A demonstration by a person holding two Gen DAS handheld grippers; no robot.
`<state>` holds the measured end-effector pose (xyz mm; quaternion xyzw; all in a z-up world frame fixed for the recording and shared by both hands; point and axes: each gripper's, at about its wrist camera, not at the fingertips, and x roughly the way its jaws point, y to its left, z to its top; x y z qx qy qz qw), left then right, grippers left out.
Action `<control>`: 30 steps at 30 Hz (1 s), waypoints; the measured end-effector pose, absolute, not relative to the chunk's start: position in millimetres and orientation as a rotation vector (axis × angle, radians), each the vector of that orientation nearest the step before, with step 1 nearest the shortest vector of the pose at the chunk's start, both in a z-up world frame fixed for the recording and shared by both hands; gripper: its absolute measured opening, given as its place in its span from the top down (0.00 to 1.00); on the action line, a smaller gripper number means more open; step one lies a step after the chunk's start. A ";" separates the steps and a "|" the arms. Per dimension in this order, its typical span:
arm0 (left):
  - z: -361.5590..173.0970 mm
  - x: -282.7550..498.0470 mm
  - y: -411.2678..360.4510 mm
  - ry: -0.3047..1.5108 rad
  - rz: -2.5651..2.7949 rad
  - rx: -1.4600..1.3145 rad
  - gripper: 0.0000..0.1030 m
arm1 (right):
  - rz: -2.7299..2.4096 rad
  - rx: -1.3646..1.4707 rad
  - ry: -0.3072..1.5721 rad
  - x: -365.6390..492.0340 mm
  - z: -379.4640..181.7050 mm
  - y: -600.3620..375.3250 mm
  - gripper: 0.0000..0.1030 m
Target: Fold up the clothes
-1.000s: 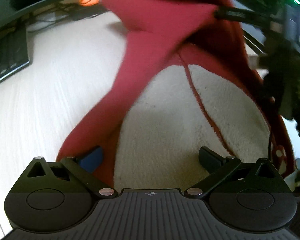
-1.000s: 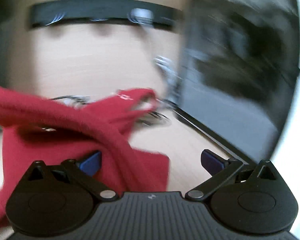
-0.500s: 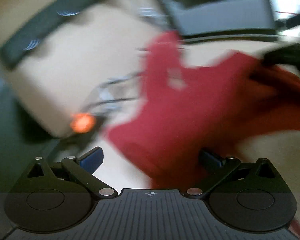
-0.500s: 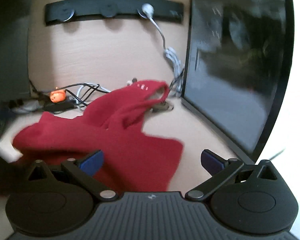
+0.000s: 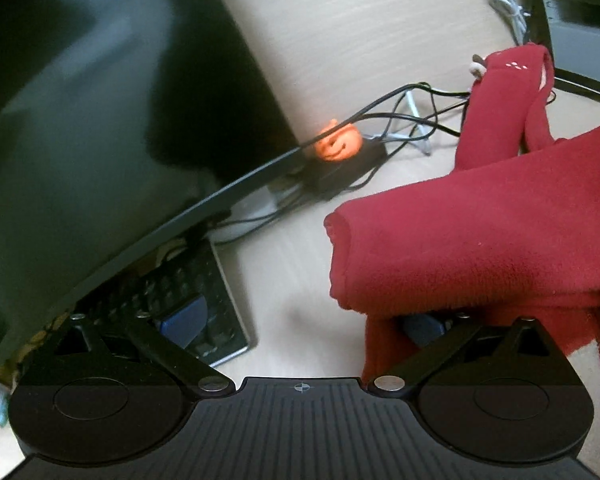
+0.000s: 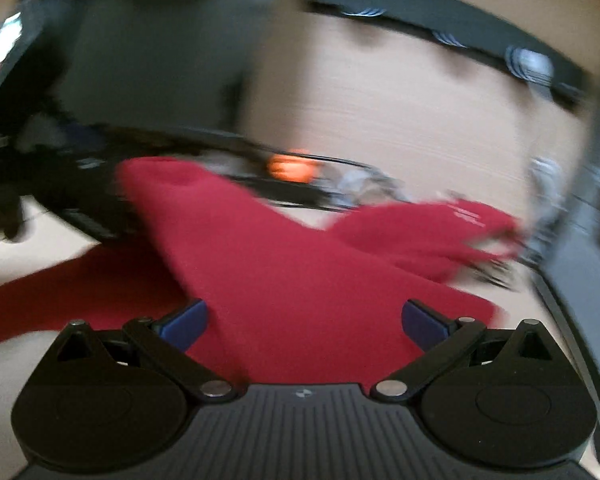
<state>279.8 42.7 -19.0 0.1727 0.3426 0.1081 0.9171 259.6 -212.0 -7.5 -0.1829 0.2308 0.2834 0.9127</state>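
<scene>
Red fleece lay in a heap on the desk

The monitor (image 5: 100,120) loomed left of the fleece (image 5: 480,232) on the desk (image 5: 292,280). Left tool (image 5: 300,324) and right tool (image 6: 302,322) were both spread, gripping nothing; orange figure (image 5: 337,143) sat among cables.

Colours: red fleece on pale wood, black hardware all round.
Red fleece garment (image 5: 480,232) is showing solid deep red with a small white dotted mark near its cuff and a cream lining at the lower right edge; desk (image 5: 300,272) is reading light beige woodgrain; monitor (image 5: 100,100) is glossy black; keyboard (image 5: 196,304) is black with a silver edge; small pumpkin figure (image 5: 338,142) is glowing orange; cables (image 5: 412,120) are black, plus one white. Left gripper (image 5: 300,326) and right gripper (image 6: 302,322) are both showing black bodies with blue finger pads.
</scene>
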 end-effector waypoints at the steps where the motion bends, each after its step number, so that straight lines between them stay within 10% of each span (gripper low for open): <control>1: -17.6 276.2 46.8 0.704 0.225 0.354 0.00 | 0.614 -0.404 0.470 258.8 -8.5 -201.5 0.00; 16: 2.6 249.4 17.9 0.638 -0.133 0.459 0.00 | -0.411 0.084 0.414 252.2 15.2 -423.2 0.00; 20: -23.7 259.9 -14.1 0.639 -0.105 0.692 0.00 | -0.116 0.038 0.450 242.2 15.7 -390.4 0.00; 30: 15.6 258.7 24.9 0.706 0.012 0.294 0.00 | 0.401 -0.312 0.433 247.4 -0.9 -231.5 0.00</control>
